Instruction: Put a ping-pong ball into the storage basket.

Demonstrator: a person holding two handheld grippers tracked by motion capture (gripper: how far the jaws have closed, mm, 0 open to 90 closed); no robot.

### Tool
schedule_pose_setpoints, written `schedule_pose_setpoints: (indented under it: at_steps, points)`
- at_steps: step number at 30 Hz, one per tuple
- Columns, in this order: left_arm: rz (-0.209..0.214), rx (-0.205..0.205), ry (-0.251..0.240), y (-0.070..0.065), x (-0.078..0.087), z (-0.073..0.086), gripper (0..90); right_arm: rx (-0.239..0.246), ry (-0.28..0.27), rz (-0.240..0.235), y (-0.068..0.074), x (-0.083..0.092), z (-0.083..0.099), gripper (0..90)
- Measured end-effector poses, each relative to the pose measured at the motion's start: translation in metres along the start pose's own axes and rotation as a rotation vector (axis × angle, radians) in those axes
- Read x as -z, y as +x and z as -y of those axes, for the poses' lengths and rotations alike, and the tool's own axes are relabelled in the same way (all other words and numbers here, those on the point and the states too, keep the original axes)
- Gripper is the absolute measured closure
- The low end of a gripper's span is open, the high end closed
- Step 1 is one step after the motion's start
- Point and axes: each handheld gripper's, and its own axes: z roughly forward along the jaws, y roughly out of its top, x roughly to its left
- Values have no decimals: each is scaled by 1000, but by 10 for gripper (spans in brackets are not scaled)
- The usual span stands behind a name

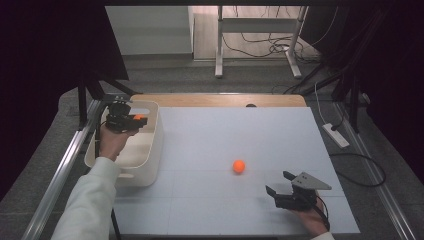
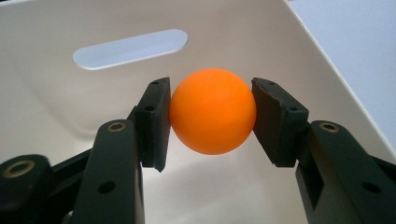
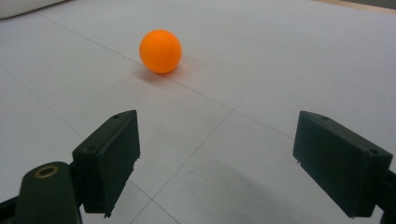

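Left gripper [image 2: 212,112] clamps an orange ball [image 2: 212,111] inside the white bin [image 2: 56,112], above its floor. Judgement: lower first, then release gently (light balls bounce). Being round, it has no long axis or heading. Right gripper [image 3: 215,161] gapes wide, empty, near the second ball [image 3: 160,50] on the table.

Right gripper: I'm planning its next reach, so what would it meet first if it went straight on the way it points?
Probably the orange ball on the table. It lies ahead of the open right gripper, a little left of centre, with bare white tabletop between them.
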Motion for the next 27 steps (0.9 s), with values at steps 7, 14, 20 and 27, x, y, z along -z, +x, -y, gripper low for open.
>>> schedule_pose_setpoints:
  at_steps: [7,14,20,27]
  points:
    - [-18,-1,-35,-1,3,0,438,1,-1,0,0,0,0,150]
    - [0,-13,-90,-2,11,1,202,2,2,-1,0,0,0,150]
    - [51,-22,-128,-6,19,3,176,-1,-1,1,0,1,0,150]
    - [113,-46,-174,-17,29,5,143,0,-3,-4,0,0,0,150]
